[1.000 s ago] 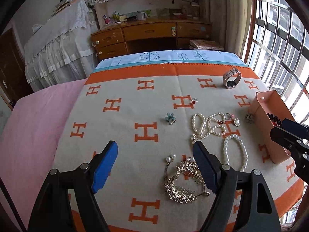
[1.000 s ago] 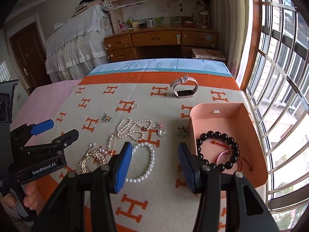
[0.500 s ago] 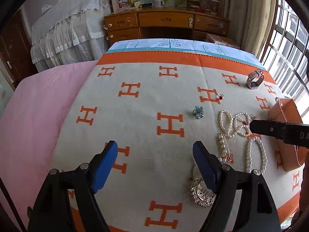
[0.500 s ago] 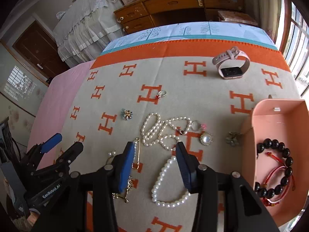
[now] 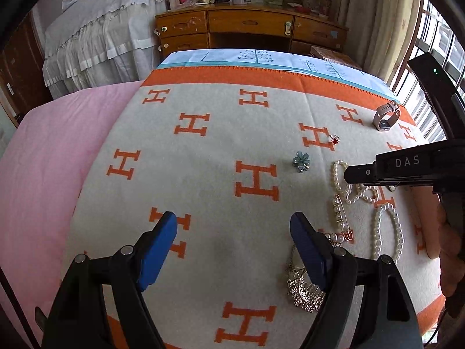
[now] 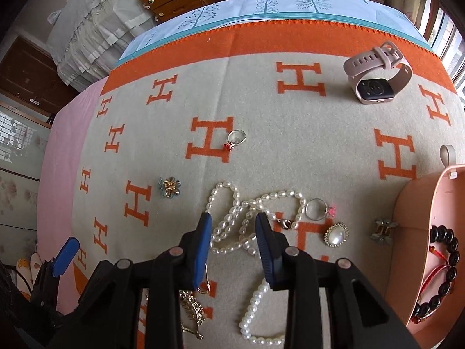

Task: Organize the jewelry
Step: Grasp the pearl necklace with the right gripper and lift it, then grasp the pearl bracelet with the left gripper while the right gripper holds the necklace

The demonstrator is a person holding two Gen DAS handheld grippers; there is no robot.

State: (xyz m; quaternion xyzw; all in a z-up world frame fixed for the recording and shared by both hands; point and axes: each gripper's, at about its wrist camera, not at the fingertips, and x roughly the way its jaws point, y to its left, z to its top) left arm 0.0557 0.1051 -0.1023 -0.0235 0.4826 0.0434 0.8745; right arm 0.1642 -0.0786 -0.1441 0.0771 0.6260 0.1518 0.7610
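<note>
**Closing over the pearls**

We see bare beige-and-orange H-patterned blanket [image 5: 203, 174] at 9 o'clock; the pink open box [image 6: 418, 218] hems us at 3. Our right gripper [image 6: 232, 229] narrows astride the tangled white pearl necklace [image 6: 232, 224], pads not yet pressing. Our left gripper [image 5: 232, 232] hangs wide, empty.

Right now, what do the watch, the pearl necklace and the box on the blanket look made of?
Watch: matte pink strap with punched holes, probably silicone; dark glassy face in a pink case.
Pearl necklace: glossy off-white oval beads, real or imitation pearl, cannot tell; small metal clasp.
Box: thin, smooth peach-pink walls, plastic or coated card.
Blanket: fuzzy woven fabric, wool-like.
</note>
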